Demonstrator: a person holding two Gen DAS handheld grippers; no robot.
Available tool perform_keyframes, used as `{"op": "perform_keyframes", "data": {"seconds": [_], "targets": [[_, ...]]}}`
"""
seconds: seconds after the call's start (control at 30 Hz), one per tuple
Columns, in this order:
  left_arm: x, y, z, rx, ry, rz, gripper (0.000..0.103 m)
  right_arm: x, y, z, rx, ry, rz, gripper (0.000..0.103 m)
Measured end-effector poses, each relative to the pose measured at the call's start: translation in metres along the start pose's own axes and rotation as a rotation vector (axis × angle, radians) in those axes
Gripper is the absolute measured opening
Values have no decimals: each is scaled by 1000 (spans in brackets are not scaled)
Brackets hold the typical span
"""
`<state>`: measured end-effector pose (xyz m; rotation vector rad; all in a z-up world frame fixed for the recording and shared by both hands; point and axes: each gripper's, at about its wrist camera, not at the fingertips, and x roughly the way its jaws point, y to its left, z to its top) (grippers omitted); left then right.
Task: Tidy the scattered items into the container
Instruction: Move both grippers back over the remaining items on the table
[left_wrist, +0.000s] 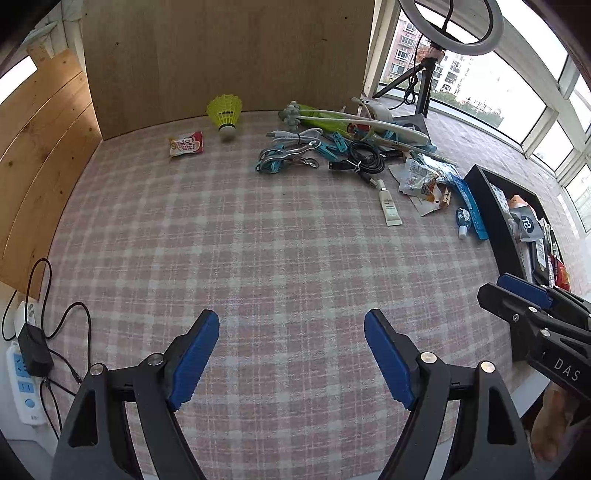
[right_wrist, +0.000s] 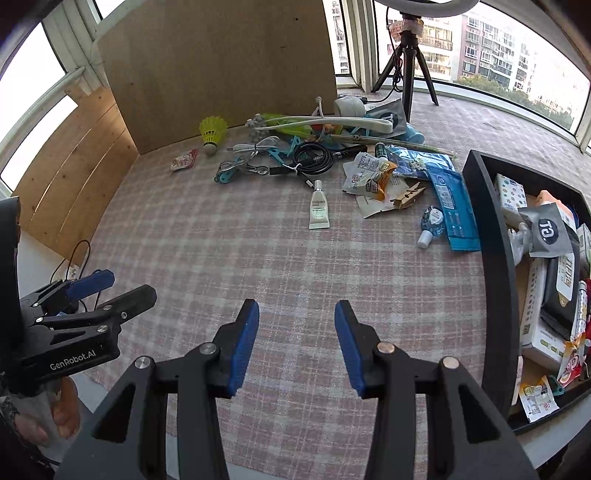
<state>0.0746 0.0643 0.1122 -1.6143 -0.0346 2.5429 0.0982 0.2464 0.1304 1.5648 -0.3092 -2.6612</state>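
Both our grippers, left gripper (left_wrist: 291, 354) and right gripper (right_wrist: 297, 343), hang released and empty. We judge the next pick is the cream tube (right_wrist: 319, 210), mid-frame, bound for the black container (right_wrist: 495, 236) at right.

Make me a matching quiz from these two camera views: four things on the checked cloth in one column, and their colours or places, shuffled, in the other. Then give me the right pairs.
Things:
1. shuttlecock
2. white tube
3. wooden clothespin
4. black tray

Descriptions:
A. on the right side, already holding packets
B. yellow, standing near the brown board at the back
C. lying alone, nearest the grippers of the loose items
D. on the torn packets beside the blue packet

Pairs: 1-B, 2-C, 3-D, 4-A
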Motion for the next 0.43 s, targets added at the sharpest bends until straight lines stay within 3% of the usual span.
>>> {"op": "perform_keyframes", "data": {"seconds": [0.43], "targets": [[17,15,-5,8,-4,32,79,31,14,-6,-3,25,-39,42]]}}
